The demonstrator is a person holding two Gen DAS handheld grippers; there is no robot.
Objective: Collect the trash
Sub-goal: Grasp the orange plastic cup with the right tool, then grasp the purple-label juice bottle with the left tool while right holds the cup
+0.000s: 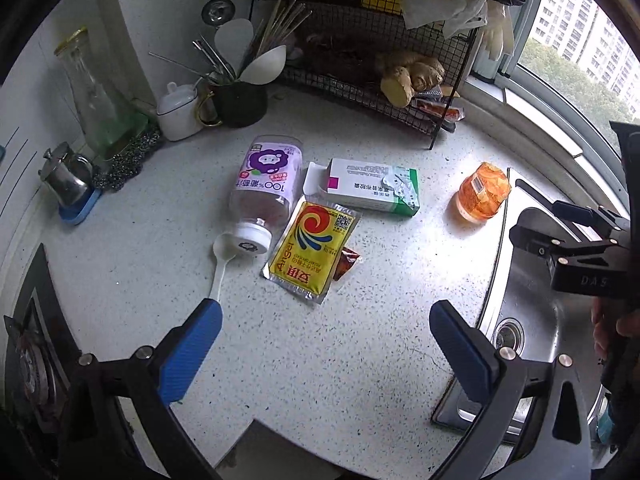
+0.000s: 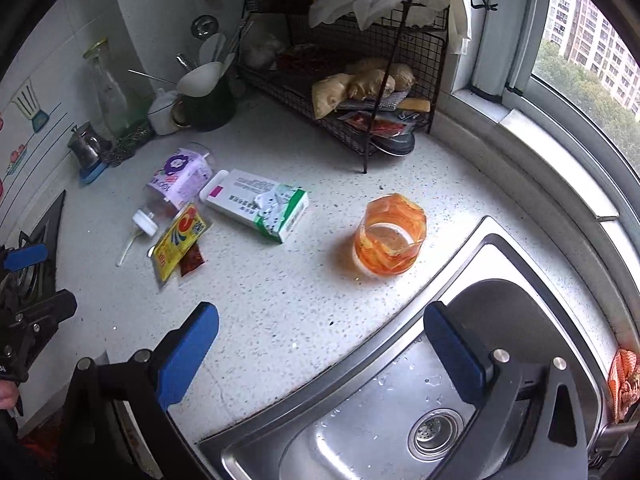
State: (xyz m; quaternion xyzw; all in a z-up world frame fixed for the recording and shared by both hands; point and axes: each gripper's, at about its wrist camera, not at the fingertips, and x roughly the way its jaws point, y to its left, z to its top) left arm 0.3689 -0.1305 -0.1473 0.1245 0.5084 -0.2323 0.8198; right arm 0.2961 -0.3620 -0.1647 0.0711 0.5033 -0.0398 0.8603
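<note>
Currently both tools, left tool (image 1: 324, 344) and right tool (image 2: 320, 344), are held wide open and empty above the worktop (image 1: 360, 360). Trash lies clustered: juice bottle (image 1: 266, 184), yellow sachet (image 1: 310, 250), medicine box (image 1: 372, 190). The orange cup (image 2: 390, 236) could be tipped if clipped near the sink (image 2: 360, 432).

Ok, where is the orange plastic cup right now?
The orange plastic cup lies on the countertop by the sink edge, right of the green-and-white box; in the left wrist view it is centre-right.
</note>
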